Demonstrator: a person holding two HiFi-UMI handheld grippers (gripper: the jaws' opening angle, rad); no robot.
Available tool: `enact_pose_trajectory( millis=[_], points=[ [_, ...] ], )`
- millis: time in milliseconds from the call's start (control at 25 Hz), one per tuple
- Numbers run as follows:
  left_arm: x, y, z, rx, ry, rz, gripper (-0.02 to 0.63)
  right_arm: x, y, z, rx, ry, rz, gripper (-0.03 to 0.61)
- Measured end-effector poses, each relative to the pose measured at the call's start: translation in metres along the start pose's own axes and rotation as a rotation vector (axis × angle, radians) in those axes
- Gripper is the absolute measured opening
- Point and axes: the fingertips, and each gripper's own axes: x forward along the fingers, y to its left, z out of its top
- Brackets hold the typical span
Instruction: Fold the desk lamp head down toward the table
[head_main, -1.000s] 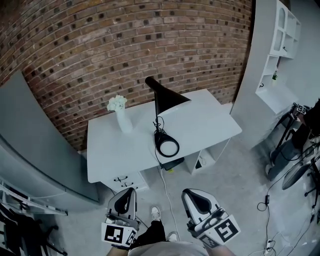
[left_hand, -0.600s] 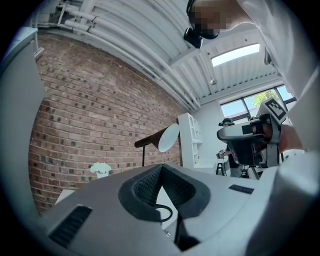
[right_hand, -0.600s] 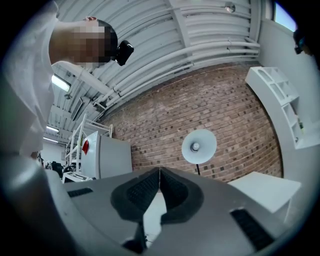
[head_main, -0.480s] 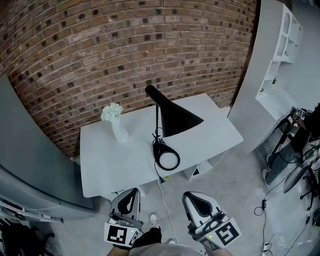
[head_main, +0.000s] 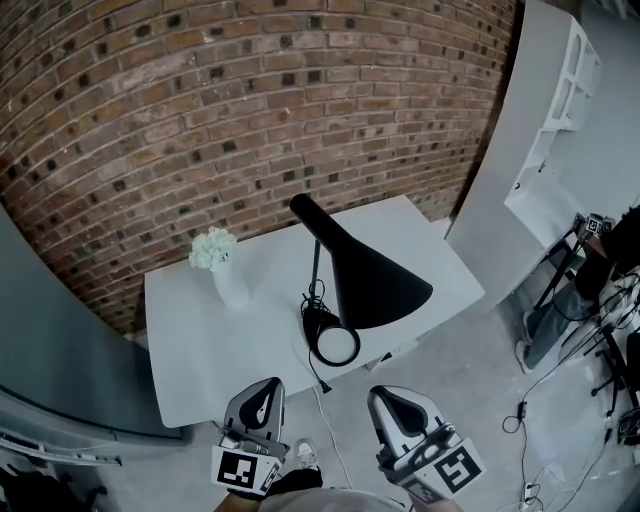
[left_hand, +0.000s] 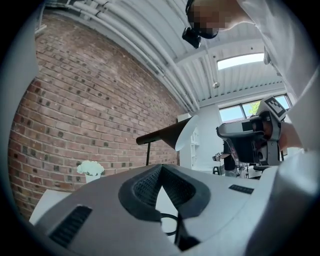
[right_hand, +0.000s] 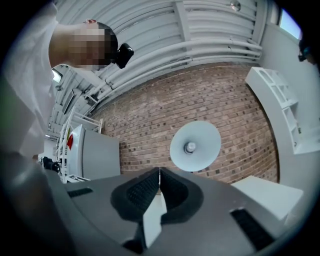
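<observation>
On the white counter (head_main: 200, 335), close to its near edge, we find the desk lamp (head_main: 372, 285) standing on a ring base (head_main: 320, 325) with its cord (head_main: 312, 295) bunched at the foot of a thin upright stem (head_main: 314, 262). The black cone head (head_main: 385, 295) is raised and opens toward the near right. A vase of flowers (head_main: 222, 272) stands well apart to the left.

Both tools are short of the counter and touch nothing. The left tool (head_main: 267, 384) is clenched, tips meeting, with nothing between them. The right tool (head_main: 384, 393) is likewise clenched and empty.

We judge the head to be rigid, smooth and likely slippery, too broad at the rim to grasp. The narrow neck (head_main: 303, 208) near the joint offers the better hold, or a push down on the upper face of the cone. The base looks light and the stem slender, so the lamp may tip or slide. We advise steadying the base or stem with one tool while the other turns the head.
</observation>
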Motion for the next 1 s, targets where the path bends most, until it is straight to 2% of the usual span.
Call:
enact_pose_trajectory(
  millis=[280,560,760,1000],
  points=[
    [0.035,0.023,-0.002,-0.020,-0.018,-0.079,0.008,0.036,-0.008,0.003,-0.033,0.007,-0.051,0.018],
    [0.045,0.024,-0.002,-0.032,-0.027,-0.114,0.008,0.041,-0.015,0.005,-0.098,0.032,-0.092,0.018],
    [0.044,0.023,-0.004,-0.045,-0.016,-0.105,0.008,0.043,-0.017,0.012,-0.098,0.016,-0.083,0.018],
    [0.050,0.025,-0.004,-0.046,-0.022,-0.061,0.008,0.053,-0.013,0.031,-0.125,-0.036,-0.018,0.018]
  ],
)
